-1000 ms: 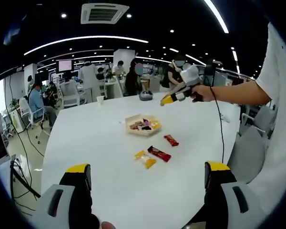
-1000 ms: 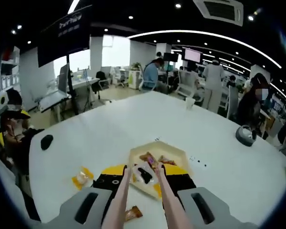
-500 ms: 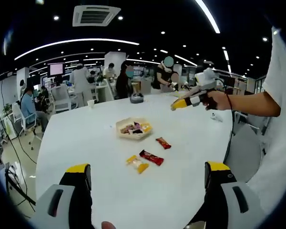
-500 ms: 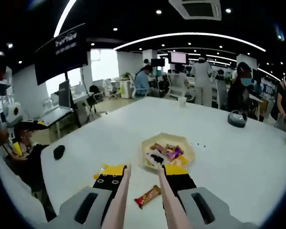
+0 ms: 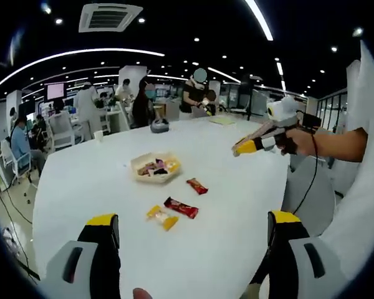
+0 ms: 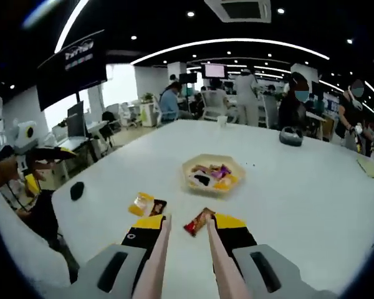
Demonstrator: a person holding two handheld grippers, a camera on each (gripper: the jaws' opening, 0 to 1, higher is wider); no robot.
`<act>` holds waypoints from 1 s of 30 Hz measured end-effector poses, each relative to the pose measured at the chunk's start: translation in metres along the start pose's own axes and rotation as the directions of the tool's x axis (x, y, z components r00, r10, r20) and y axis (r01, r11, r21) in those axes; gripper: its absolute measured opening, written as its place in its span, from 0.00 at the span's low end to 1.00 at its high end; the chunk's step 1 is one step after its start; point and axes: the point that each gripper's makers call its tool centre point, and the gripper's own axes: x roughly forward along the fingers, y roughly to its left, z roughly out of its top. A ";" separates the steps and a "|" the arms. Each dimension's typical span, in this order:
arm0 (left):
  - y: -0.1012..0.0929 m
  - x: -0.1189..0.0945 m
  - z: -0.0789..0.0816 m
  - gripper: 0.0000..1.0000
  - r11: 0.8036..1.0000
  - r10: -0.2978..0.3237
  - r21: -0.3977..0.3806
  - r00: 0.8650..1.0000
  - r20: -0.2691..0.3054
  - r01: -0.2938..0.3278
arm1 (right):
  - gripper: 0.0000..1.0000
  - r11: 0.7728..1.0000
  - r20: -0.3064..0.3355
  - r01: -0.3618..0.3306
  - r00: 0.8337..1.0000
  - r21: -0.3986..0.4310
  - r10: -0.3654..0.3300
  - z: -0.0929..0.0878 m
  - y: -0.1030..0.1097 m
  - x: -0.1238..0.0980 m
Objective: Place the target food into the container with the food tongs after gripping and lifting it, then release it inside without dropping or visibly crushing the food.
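**A:** What is the biggest thing in front of the two cameras?

**B:** A broad white tabletop [image 5: 237, 205] in an open office. In the left gripper view the left hand-held gripper [image 5: 193, 246] rises from the bottom with its yellow-tipped jaws set wide apart and nothing between them. That view also takes in the right hand-held gripper [image 5: 246, 147], held in a person's hand [image 5: 299, 141] above the far right of the tabletop; from there I cannot tell how its jaws stand.

**A:** And the right gripper view?

**B:** It shows what the other cannot — the right hand-held gripper [image 6: 186, 233] carries pink food tongs [image 6: 156, 261], whose two arms run close together with a narrow gap at the tips and nothing in it.

**A:** Where is the food?

**B:** The container [image 5: 154, 168], a shallow pale tray, sits mid-tabletop with several wrapped snacks [image 6: 212, 176] inside. Three packets lie outside it: a red packet [image 5: 196, 185] near the container, a dark red bar [image 5: 181, 207], and a yellow packet [image 5: 161, 217] just beside that bar. In the right gripper view the red packet lies just past the tong tips.

**A:** Anything smaller?

**B:** A dark computer mouse [image 6: 76, 190] near the tabletop's left edge, seen from the right gripper view.
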 end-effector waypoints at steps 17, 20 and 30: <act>-0.003 0.003 -0.001 0.99 1.000 -0.021 0.002 1.000 -0.022 0.021 | 0.28 0.997 -0.018 0.008 1.000 0.074 -0.006 -0.020 0.002 -0.008; -0.003 0.002 -0.003 0.99 1.000 -0.015 0.002 1.000 -0.024 0.016 | 0.28 0.998 -0.014 0.002 1.000 0.070 -0.001 -0.018 0.002 -0.007; -0.002 0.000 -0.004 0.99 1.000 -0.002 -0.004 1.000 -0.020 0.002 | 0.28 0.999 -0.026 -0.005 1.000 0.053 0.006 -0.019 0.001 -0.004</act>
